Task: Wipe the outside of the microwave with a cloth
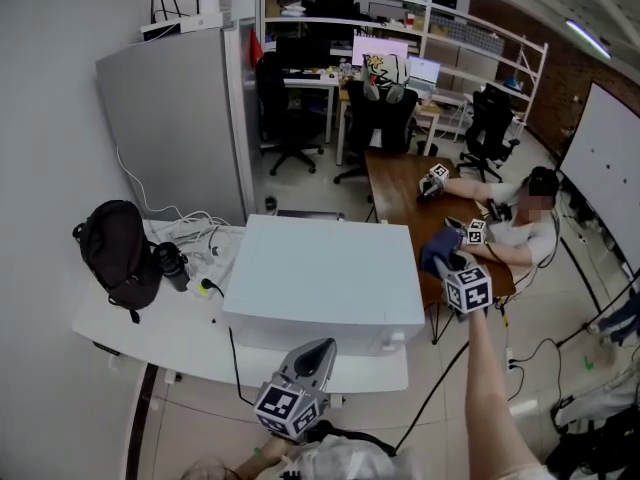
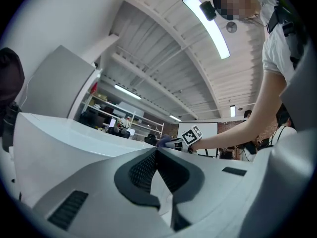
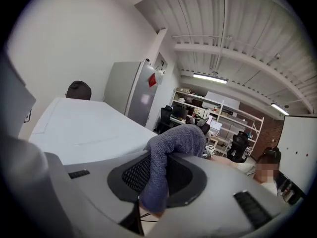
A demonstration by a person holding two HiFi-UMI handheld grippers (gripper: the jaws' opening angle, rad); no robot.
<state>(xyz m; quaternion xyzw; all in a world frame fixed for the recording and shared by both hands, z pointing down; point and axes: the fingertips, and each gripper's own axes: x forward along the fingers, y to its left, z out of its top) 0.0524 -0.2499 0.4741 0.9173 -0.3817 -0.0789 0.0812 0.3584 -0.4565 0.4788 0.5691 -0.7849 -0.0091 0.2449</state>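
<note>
The microwave (image 1: 320,278) sits on the white surface (image 1: 150,338) straight ahead of you, its pale top facing up and its front toward you. The cloth (image 3: 171,148), a grey-blue knit, is pinched in your right hand-held gripper (image 1: 455,265). The jaws are closed on a fold of it, and the rest bunches up over the tips and hangs down between them. You hold that gripper out past the microwave's right edge, near its front corner and about level with the top. Whether the cloth touches the casing cannot be told. Your right forearm (image 1: 490,388) is bare and stretched nearly straight, running from the lower right up to the marker cube.

Your left hand-held gripper (image 1: 320,348) has its jaws pressed together with nothing between them. You hold it low and close to your body, tips aimed up at the microwave's front face.

On the surface to the left of the microwave are a black backpack (image 1: 115,248), a dark bottle (image 1: 172,265) just beside it and a tangle of white cables (image 1: 200,236)
</note>
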